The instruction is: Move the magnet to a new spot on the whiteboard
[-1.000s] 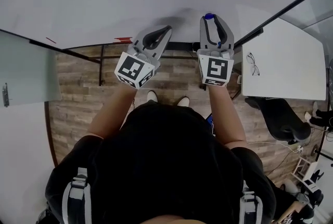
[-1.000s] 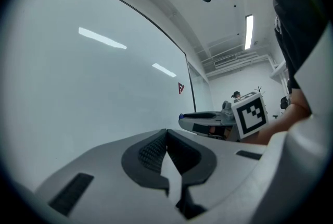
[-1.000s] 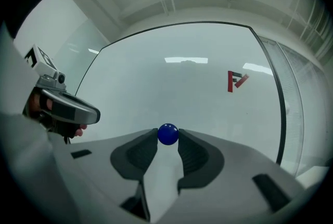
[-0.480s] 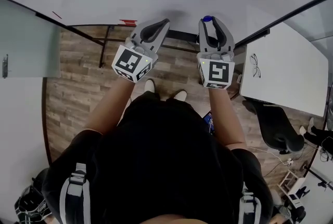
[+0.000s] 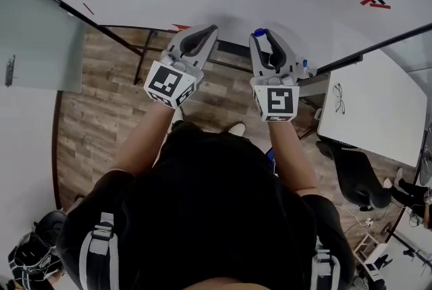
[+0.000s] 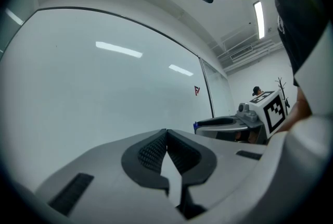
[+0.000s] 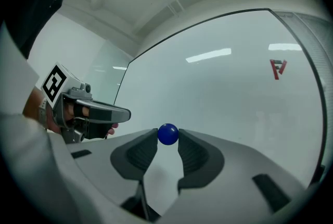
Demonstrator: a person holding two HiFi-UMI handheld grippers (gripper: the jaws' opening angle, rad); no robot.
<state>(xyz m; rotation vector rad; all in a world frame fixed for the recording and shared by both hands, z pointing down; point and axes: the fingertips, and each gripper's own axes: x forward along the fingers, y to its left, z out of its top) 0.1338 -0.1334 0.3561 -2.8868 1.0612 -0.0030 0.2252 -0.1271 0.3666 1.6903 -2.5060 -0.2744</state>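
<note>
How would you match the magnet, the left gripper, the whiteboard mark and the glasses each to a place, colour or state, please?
Things:
1. magnet
2. left gripper
3. whiteboard mark
4. glasses

Place, colour or state:
A. red
B. fingers together, nothing between them
C. between the fingers of the right gripper
D. on the white table

Pairs: 1-C, 2-B, 3-A, 4-D
</note>
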